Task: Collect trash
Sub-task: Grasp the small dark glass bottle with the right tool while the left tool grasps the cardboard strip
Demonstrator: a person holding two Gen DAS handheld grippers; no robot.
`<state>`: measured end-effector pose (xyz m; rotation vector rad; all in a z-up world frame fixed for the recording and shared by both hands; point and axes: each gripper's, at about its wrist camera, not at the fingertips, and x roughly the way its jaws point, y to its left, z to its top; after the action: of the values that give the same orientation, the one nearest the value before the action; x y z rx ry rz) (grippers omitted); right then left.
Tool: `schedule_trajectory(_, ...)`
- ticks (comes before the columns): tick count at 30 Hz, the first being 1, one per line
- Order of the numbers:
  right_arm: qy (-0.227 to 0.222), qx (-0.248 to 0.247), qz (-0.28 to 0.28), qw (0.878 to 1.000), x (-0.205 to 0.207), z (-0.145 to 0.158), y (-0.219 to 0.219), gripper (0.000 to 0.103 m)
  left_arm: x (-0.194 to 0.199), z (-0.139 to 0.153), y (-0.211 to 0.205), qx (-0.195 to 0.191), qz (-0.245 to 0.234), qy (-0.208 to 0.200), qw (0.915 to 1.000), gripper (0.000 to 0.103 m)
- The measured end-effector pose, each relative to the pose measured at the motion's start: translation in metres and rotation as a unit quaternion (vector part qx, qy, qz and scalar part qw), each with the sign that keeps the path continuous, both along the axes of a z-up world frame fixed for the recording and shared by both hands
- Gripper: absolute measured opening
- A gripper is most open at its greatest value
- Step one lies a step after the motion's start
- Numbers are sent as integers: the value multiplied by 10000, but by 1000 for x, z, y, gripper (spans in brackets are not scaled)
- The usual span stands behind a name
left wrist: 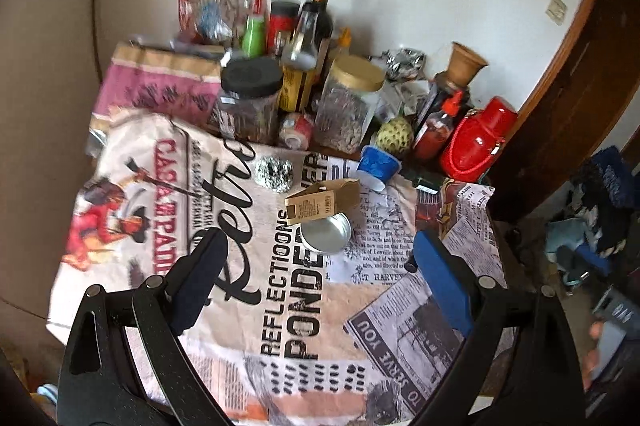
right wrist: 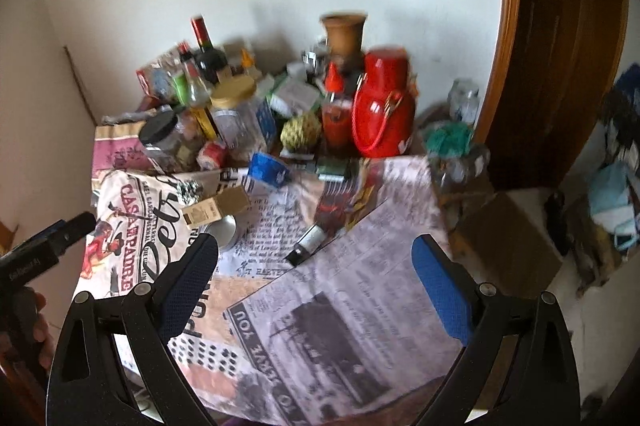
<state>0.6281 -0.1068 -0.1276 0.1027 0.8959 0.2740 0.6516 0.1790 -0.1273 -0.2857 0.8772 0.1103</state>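
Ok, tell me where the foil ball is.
In the left wrist view, the foil ball lies on the printed tablecloth, just left of the cardboard box.

Your right-wrist view smeared by motion: red jug (right wrist: 382, 105), clay vase (right wrist: 344, 35), jars at counter's back lose edges; labels unreadable. Your left-wrist view: snack packet (left wrist: 222, 11) behind bottles blurred, partly hidden. Both tool bodies cut off by bottom edge. Heap beyond doorway (left wrist: 600, 226) indistinct.
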Motion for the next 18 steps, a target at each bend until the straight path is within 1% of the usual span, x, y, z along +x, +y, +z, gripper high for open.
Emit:
schedule_trajectory(3, 366, -108, -46, 9993, 21, -27, 16, 97, 26, -23, 17, -221, -46, 223, 9995, 94)
schedule_trajectory(7, 932, -146, -246, 9952, 48, -73, 30, 97, 61, -58, 26, -411, -278, 522, 9974, 94)
schedule_trajectory(12, 1435, 12, -610, 9878, 74, -119, 34, 95, 102, -101, 24, -470, -675, 841, 9931, 94)
schedule_trajectory(13, 1493, 33, -657, 9866, 78, -125, 36, 95, 110, -110, 23, -488, -740, 894, 9920, 94)
schedule_trajectory(15, 1599, 86, -766, 9841, 86, -137, 39, 92, 125, -126, 22, -551, -897, 949, 9899, 94)
schedule_trajectory(18, 1773, 181, -841, 9804, 98, -155, 44, 84, 143, -142, 19, -597, -1082, 1009, 9872, 94)
